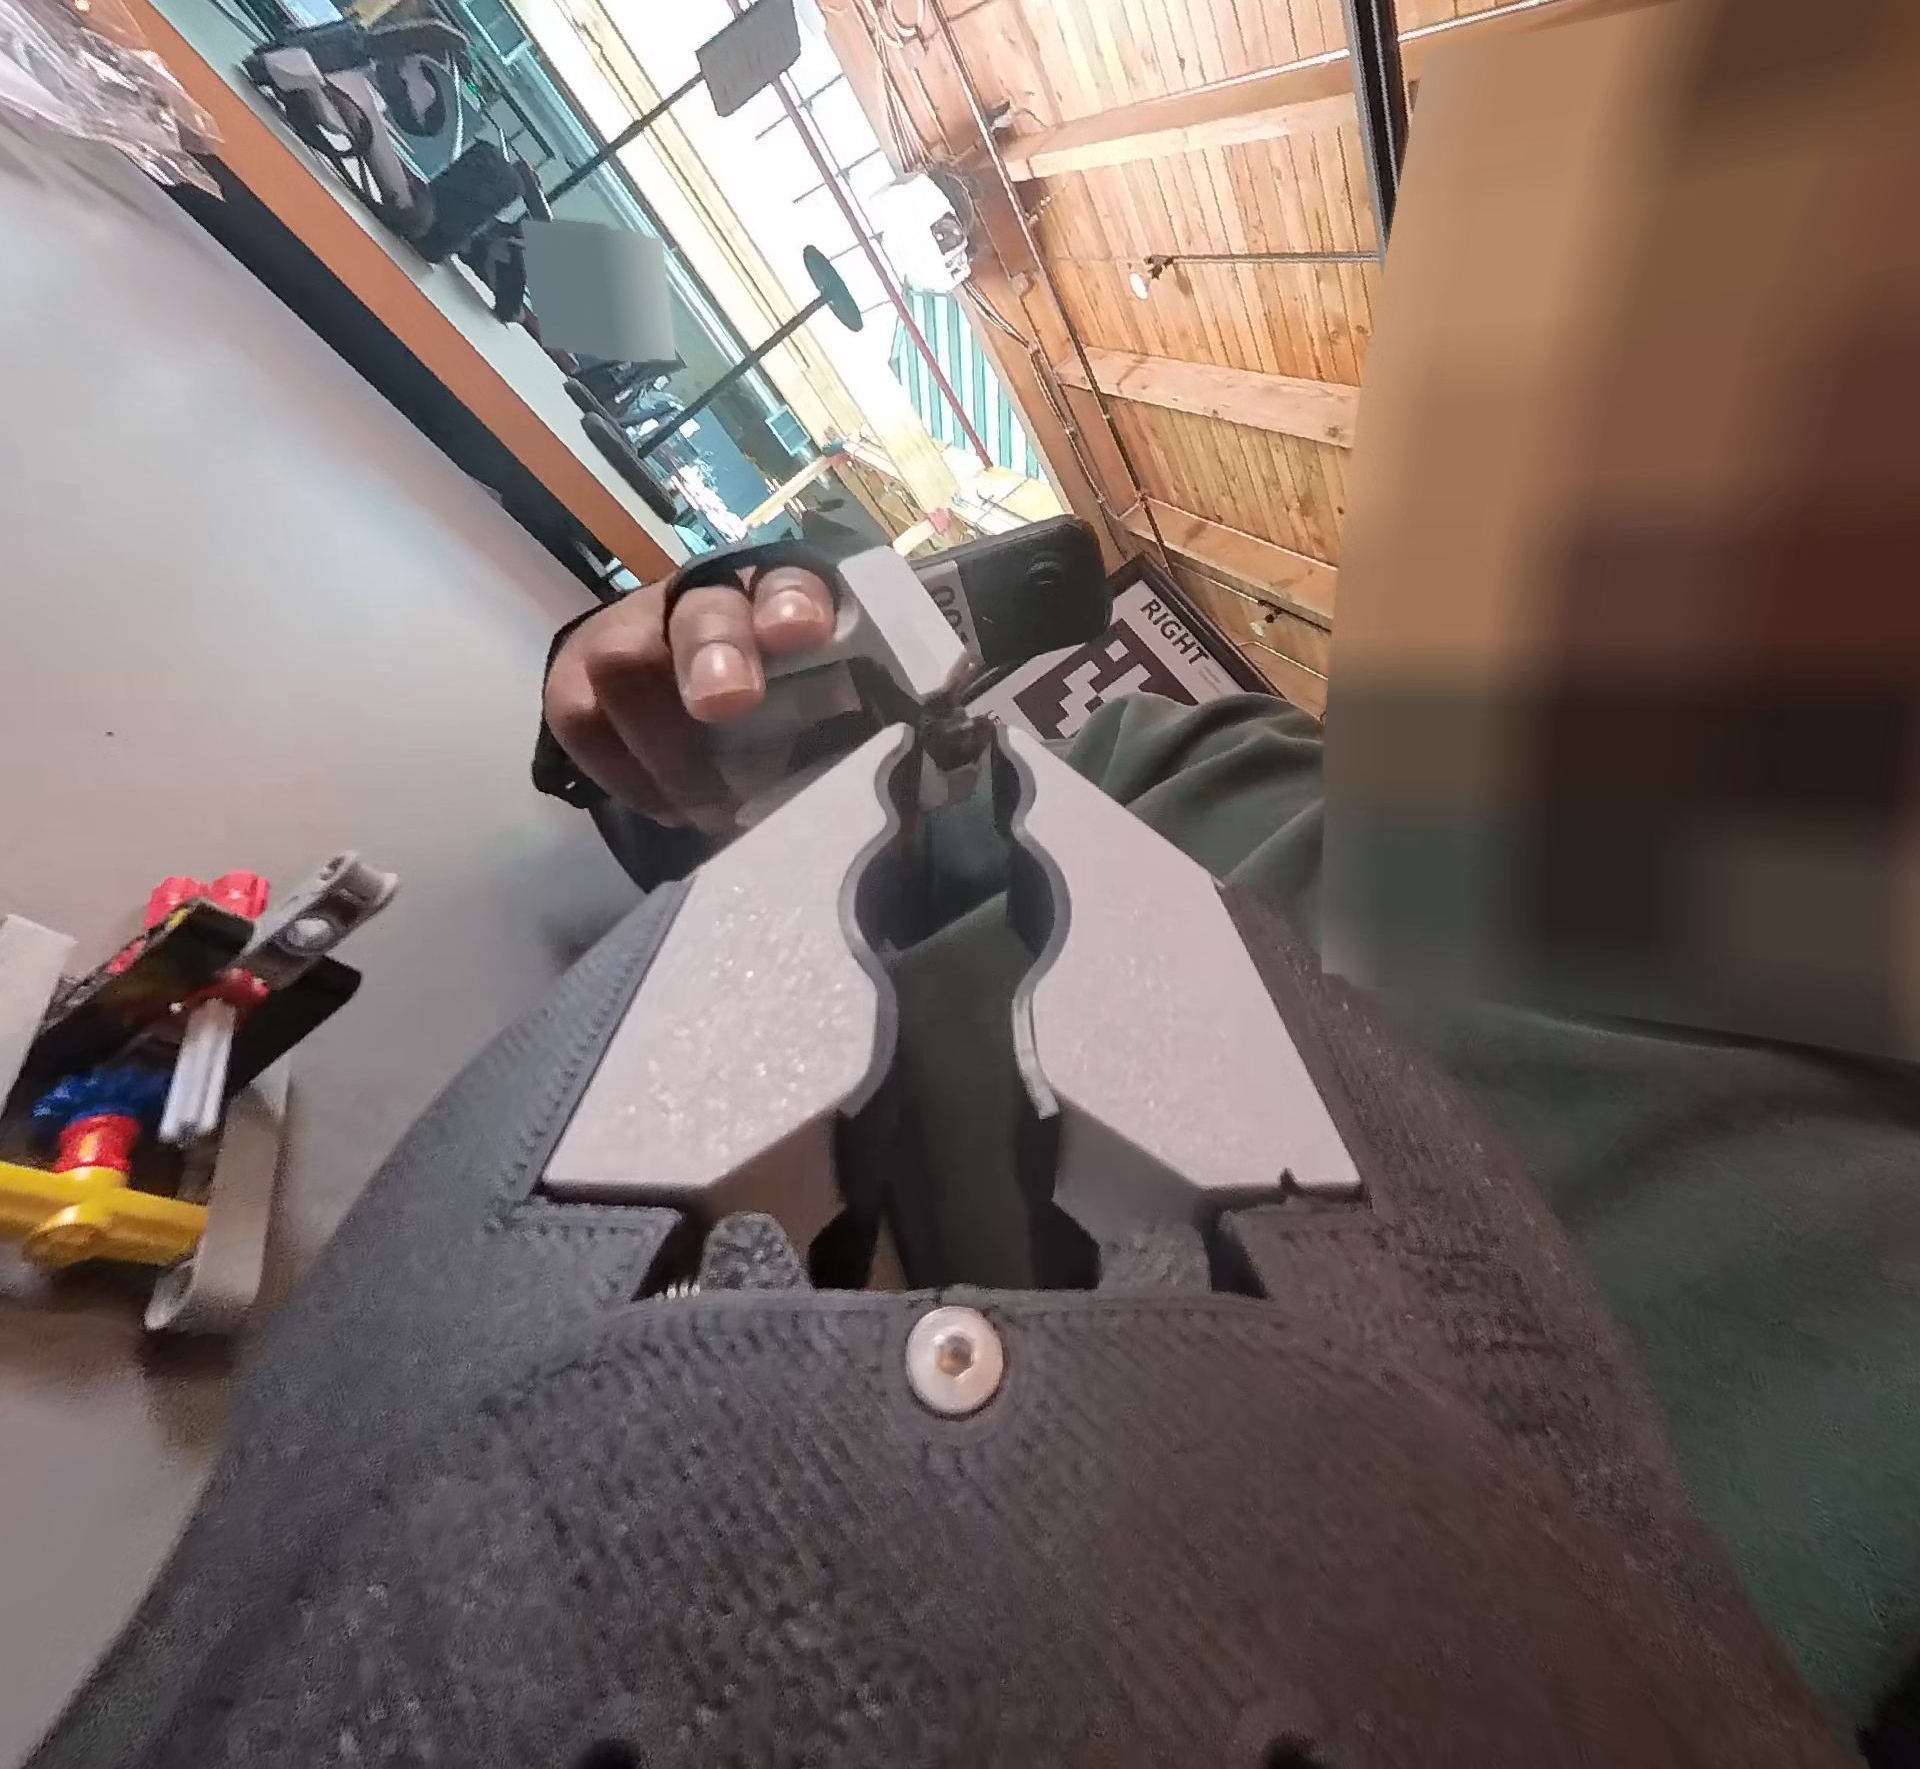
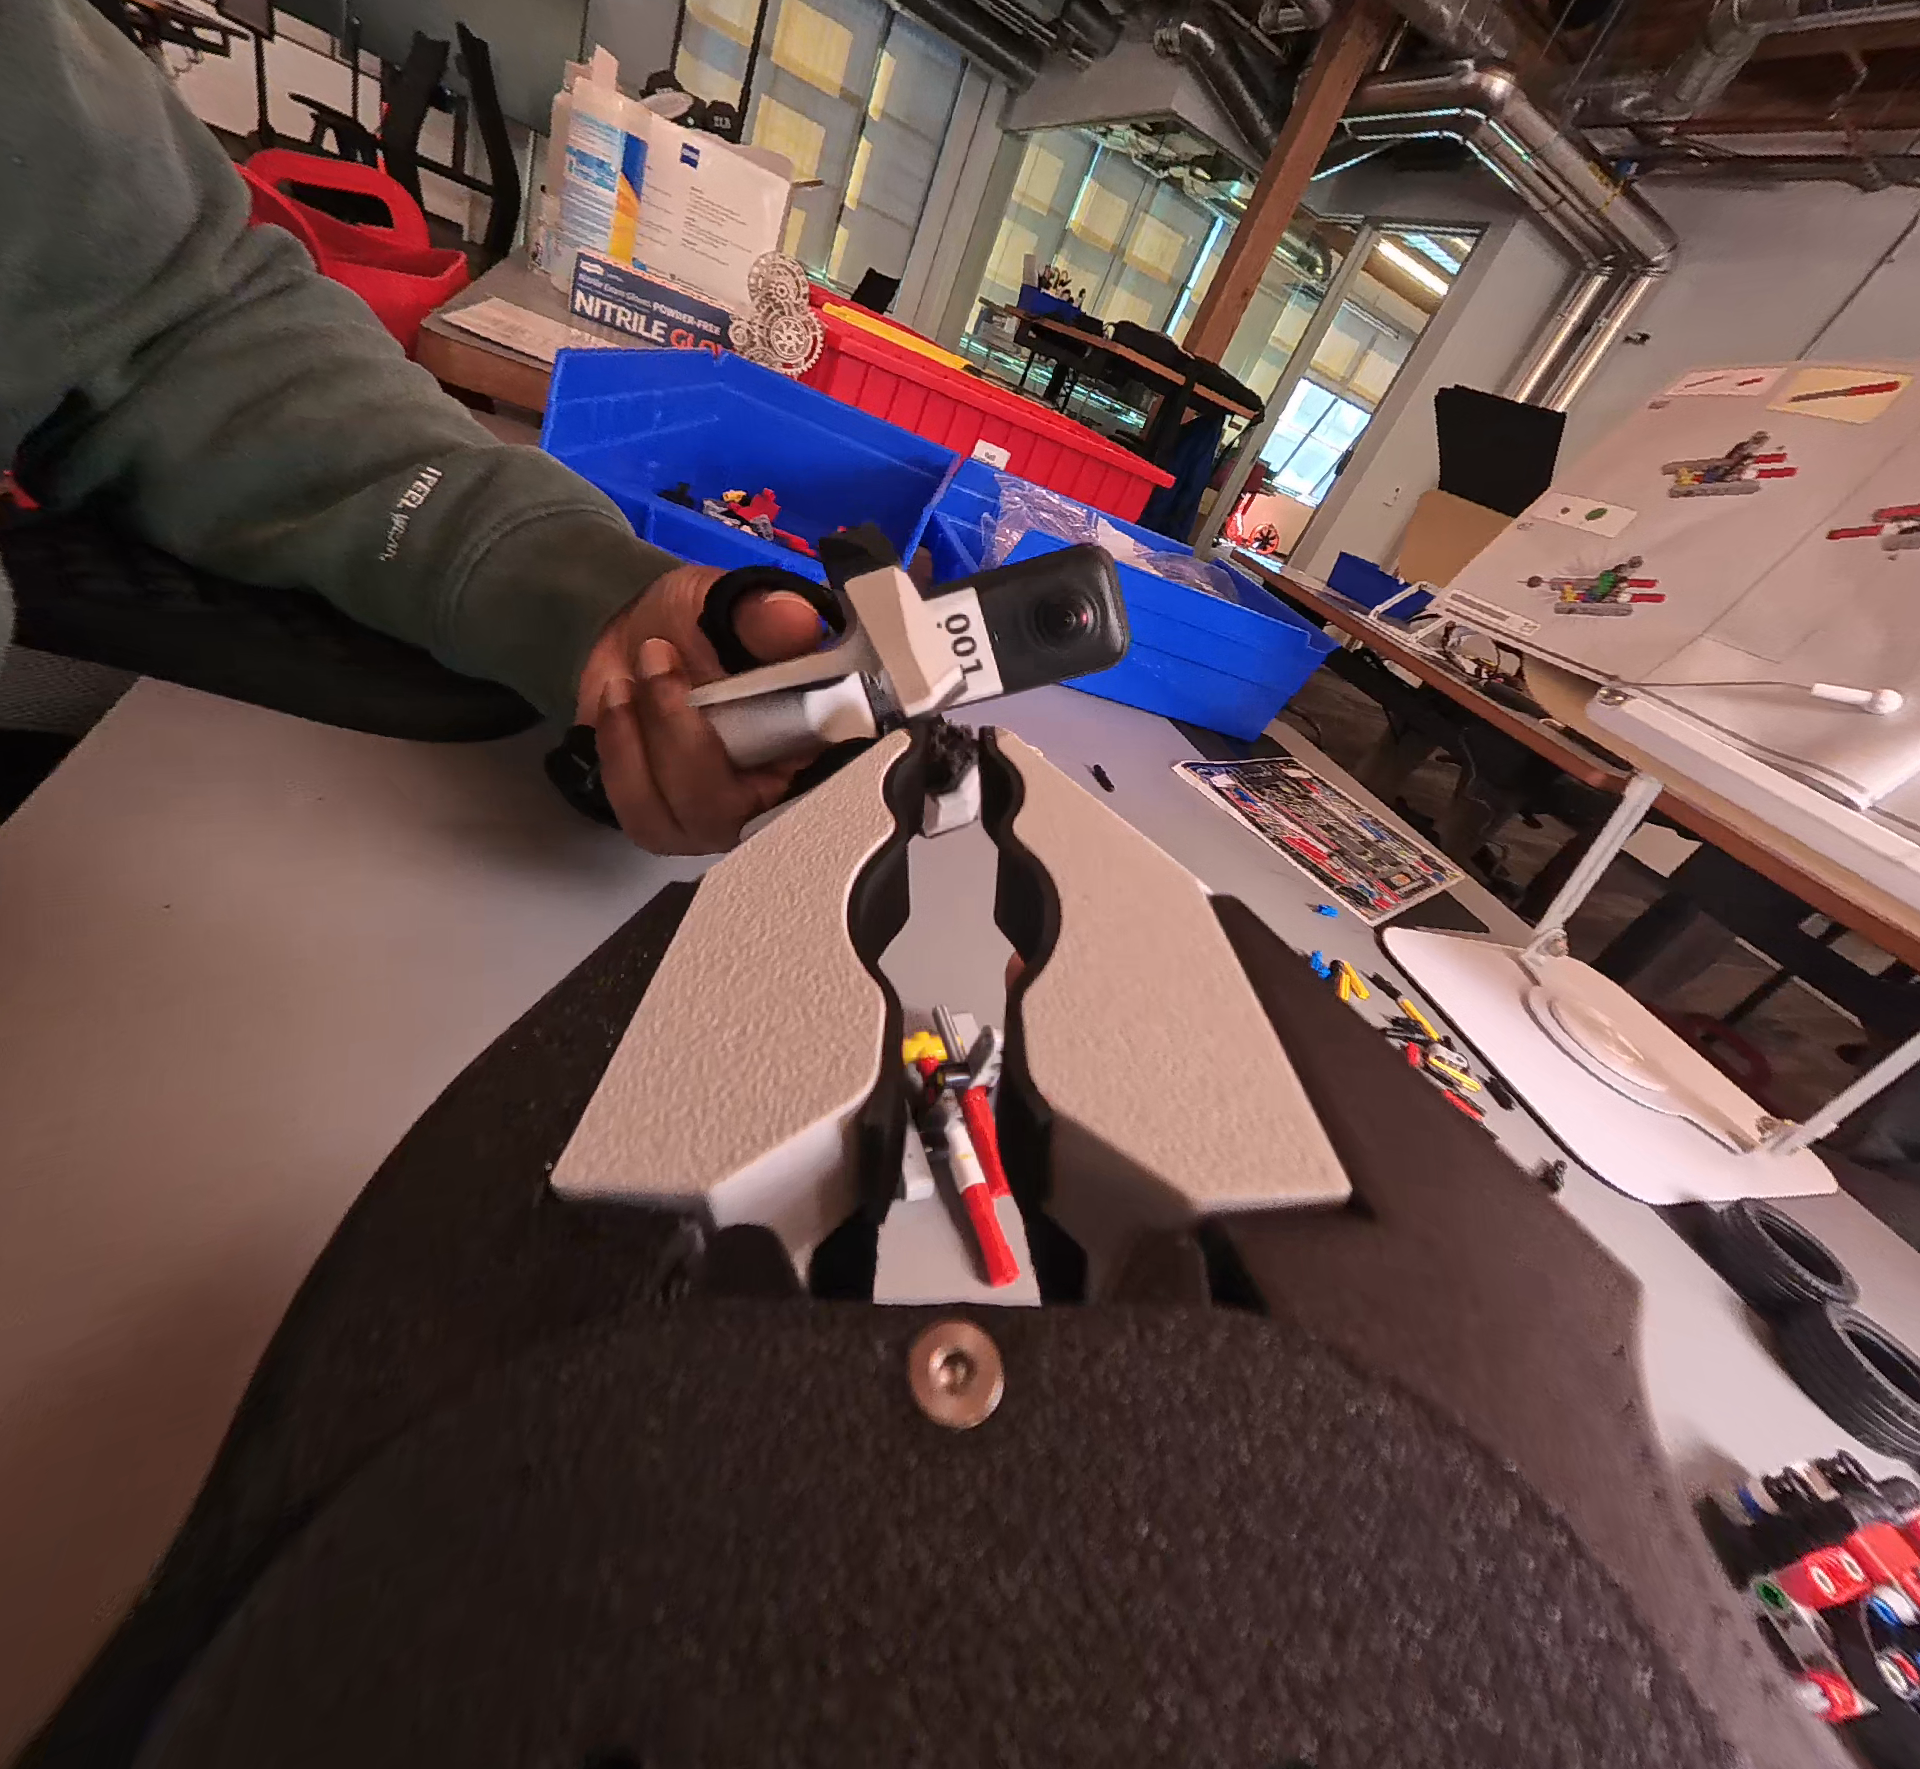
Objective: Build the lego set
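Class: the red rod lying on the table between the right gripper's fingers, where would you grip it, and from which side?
Probably the red rod by its free near end, pinched across its width from above. It lies flat on the table with both sides open, while its far end runs into grey and yellow pieces.

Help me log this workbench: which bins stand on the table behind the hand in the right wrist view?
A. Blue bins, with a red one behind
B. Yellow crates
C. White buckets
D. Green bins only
A: blue bins stand behind the hand, with a red bin beyond them.
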The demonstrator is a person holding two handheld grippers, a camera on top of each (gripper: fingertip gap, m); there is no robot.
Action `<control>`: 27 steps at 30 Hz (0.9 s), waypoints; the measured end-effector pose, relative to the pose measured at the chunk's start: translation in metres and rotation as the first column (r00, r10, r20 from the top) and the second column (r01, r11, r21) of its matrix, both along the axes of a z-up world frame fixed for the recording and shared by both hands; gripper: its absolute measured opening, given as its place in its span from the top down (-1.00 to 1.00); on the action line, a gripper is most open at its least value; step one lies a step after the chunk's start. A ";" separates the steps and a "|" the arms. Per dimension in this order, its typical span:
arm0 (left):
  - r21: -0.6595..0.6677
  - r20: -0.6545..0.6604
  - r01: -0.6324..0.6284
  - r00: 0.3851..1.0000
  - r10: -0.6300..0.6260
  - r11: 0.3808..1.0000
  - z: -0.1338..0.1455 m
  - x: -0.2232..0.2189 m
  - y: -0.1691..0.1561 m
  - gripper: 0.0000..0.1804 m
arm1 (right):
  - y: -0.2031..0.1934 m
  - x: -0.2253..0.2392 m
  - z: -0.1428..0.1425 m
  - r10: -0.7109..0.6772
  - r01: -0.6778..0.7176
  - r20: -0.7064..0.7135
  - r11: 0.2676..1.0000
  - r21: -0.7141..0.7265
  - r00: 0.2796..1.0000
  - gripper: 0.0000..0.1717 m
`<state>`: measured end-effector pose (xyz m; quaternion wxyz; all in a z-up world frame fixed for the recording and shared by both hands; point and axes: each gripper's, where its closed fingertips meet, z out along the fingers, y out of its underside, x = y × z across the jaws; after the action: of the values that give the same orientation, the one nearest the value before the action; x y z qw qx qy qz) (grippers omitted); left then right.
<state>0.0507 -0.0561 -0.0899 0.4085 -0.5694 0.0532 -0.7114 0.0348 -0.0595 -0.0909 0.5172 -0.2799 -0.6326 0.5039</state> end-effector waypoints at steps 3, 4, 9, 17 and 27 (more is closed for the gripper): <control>0.000 0.014 0.022 1.000 -0.022 1.000 0.000 0.001 -0.002 0.90 | -0.002 0.002 0.000 0.016 -0.015 -0.004 1.000 0.008 1.000 0.90; 0.007 0.020 0.028 0.999 -0.029 1.000 0.001 0.001 -0.003 0.90 | -0.003 0.003 0.002 0.025 -0.025 -0.010 1.000 0.005 1.000 0.90; 0.018 0.047 0.053 0.997 -0.054 0.998 0.005 0.003 -0.007 0.88 | -0.010 0.008 0.003 0.072 -0.072 -0.017 0.997 0.015 0.997 0.91; 0.024 0.008 0.052 0.999 -0.052 0.998 0.002 0.004 -0.007 0.89 | -0.012 0.010 0.001 0.084 -0.084 -0.014 0.995 0.047 0.996 0.91; 0.055 -0.080 0.067 0.995 -0.062 0.996 -0.003 0.005 -0.012 0.89 | -0.015 0.011 -0.004 0.100 -0.099 -0.002 0.992 0.076 0.995 0.91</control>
<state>0.0561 -0.0677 -0.0932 0.3991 -0.5829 0.1082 -0.6995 0.0458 -0.0750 -0.0946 0.5036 -0.2266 -0.6630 0.5055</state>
